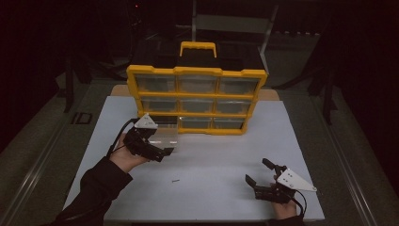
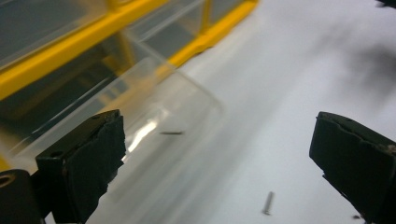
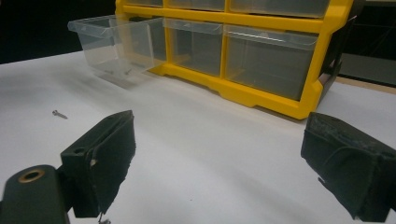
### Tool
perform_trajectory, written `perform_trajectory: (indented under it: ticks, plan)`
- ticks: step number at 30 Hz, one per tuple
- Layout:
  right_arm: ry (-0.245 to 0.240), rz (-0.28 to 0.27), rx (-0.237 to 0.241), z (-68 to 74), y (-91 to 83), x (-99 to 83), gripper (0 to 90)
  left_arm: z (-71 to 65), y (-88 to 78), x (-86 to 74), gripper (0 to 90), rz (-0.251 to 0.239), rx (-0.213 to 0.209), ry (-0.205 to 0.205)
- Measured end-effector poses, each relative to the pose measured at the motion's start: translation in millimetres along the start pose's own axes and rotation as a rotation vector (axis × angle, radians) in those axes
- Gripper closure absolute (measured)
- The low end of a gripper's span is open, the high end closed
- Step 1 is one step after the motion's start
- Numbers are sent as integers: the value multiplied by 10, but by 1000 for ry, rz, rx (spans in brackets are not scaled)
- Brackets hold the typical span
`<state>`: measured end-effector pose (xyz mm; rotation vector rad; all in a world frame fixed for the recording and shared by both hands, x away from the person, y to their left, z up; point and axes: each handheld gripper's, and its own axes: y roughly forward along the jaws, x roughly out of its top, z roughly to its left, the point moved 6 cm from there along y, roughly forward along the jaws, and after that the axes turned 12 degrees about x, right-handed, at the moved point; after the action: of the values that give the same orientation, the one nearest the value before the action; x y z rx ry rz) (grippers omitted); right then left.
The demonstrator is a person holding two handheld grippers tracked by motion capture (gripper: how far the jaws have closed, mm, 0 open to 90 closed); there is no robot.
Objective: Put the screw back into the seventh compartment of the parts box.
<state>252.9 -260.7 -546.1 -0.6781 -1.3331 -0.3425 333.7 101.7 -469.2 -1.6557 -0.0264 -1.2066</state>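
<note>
Left tool [image 1: 165, 143] agape over drawer [image 1: 164, 134]

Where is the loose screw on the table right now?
In the high view the screw lies on the white table, left of centre, in front of the pulled-out clear drawer and just beyond the left claw.
</note>
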Motion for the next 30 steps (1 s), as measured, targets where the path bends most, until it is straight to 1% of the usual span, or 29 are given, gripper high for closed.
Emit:
perform_trajectory:
  ticks: [1,2,4,6,7,8,13,18,19,20,23,30]
  plan:
    - [1,0,0,1,-1,0,100,-38,-11,-7,23,-6,-17,9]
    - [2,-1,0,2,-1,1,100,-55,-17,-12,24,-10,-17,14]
    - [4,-1,0,2,-2,0,100,-104,-24,-29,24,-17,-39,23]
    - [3,-1,0,2,-2,1,101,-152,-26,-51,24,-25,-48,37]
    - [3,-1,0,2,-2,1,101,-152,-26,-51,24,-25,-48,37]
    - [3,-2,0,2,-2,2,100,-216,-29,-87,24,-30,-67,48]
    - [4,-1,-1,-2,-3,-1,100,-325,21,-196,24,-25,-99,65]
    - [6,-2,-2,-3,-5,0,100,-388,87,-314,25,-7,-129,59]
    - [6,-2,-2,-3,-5,0,100,-388,87,-314,25,-7,-129,59]
    - [5,-1,-2,-4,-5,-1,101,-415,104,-354,25,-2,-136,71]
    - [3,0,-1,1,-2,0,100,-463,132,-407,31,-4,-153,79]
    - [3,-1,-1,3,-6,3,100,-538,240,-551,50,17,-183,105]
